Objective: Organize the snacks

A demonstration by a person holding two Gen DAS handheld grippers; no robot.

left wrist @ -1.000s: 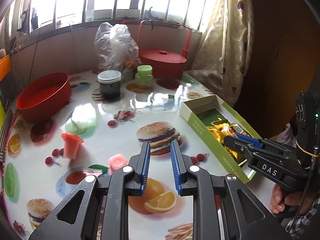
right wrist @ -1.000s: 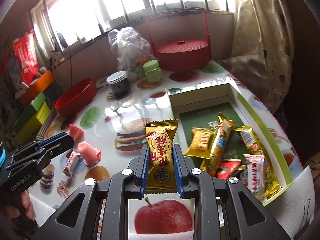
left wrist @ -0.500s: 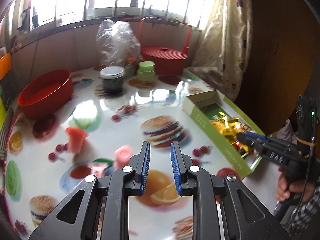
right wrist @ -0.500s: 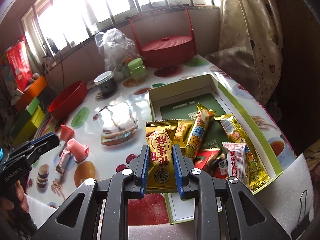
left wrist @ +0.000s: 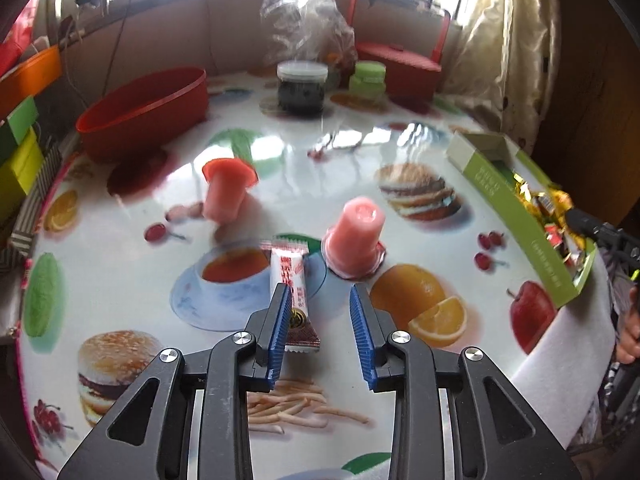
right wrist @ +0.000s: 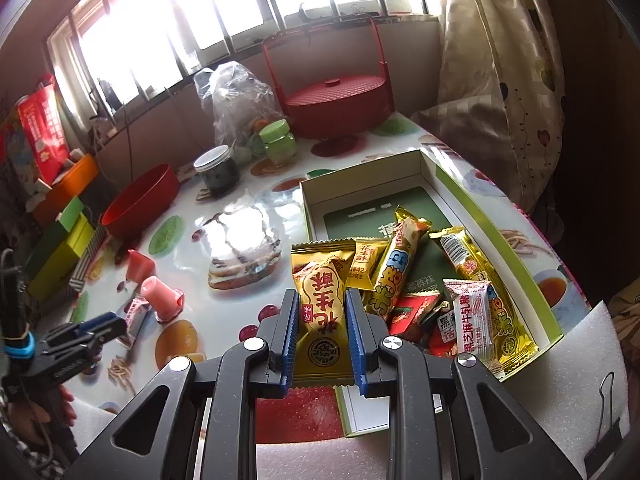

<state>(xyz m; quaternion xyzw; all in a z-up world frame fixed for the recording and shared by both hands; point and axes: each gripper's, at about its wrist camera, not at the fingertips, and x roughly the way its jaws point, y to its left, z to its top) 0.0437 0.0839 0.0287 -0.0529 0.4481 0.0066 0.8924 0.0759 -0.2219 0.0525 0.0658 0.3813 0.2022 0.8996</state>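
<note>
On the table [left wrist: 328,152], a wrapped bar [left wrist: 289,276] lies near the front, with a jelly cup [left wrist: 356,236] just to its right and a second cup [left wrist: 224,192] farther back on the left. A bowl [left wrist: 144,108] sits far left, a jar [left wrist: 302,88] far centre, and an open box [right wrist: 496,240] of snack packets [right wrist: 400,264] on the right.

Left wrist view: far end of desk motion-blurred, dark lidded jar [left wrist: 302,90] and clear plastic bag [left wrist: 308,24] smeared. White-and-red snack bar wrapper [left wrist: 291,280] partly hidden behind left claw's blue pad at lower centre. Green open cardboard box [left wrist: 516,216] cut off at right edge. Right wrist view: gold peanut-crisp packet [right wrist: 322,308] bottom hidden behind claw.
</note>
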